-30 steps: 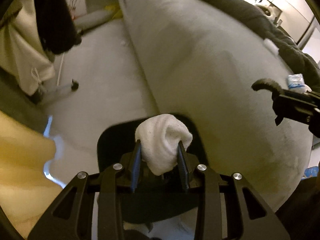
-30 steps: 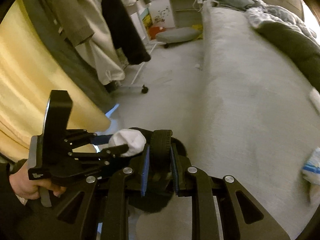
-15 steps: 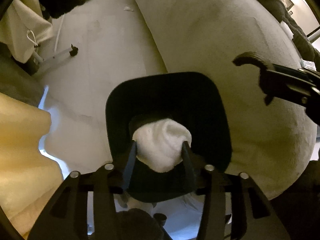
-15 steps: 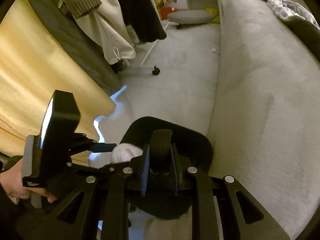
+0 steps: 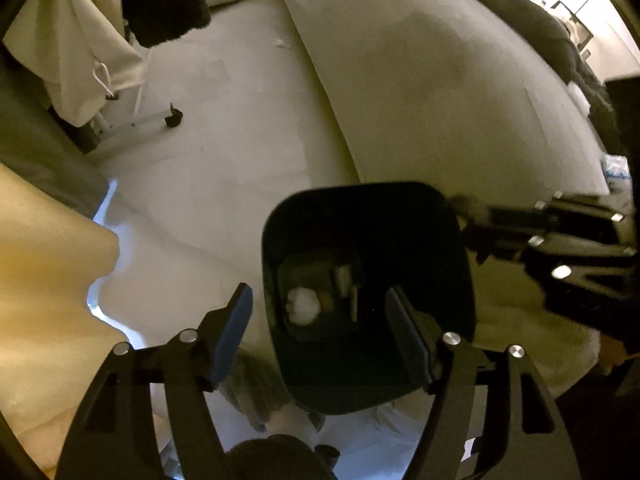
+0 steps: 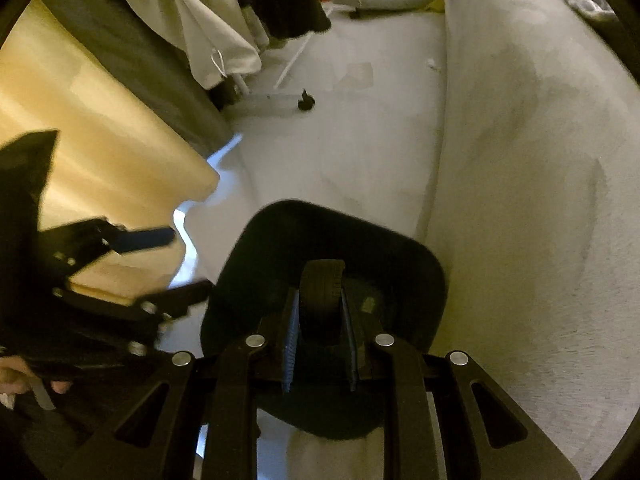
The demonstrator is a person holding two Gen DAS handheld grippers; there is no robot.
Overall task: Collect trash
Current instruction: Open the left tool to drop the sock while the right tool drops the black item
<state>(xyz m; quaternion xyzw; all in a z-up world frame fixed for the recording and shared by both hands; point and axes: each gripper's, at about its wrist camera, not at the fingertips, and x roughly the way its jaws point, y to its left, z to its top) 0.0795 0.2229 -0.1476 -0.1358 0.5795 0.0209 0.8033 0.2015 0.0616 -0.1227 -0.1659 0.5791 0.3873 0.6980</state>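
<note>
Now the black bin is seen from above, a white tissue wad lying at its bottom beside some flat scraps. The left tongs are held spread wide apart above the bin's mouth, with the wad below and between them. The right tongs are clamped on a black ribbed wheel-like piece over the bin. Bare floor is left between the bin and the bed.

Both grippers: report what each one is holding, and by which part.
Left gripper holds nothing; its jaws are open over the bin. Right gripper is shut on the black ribbed item, clamped across its lower sides.
</note>
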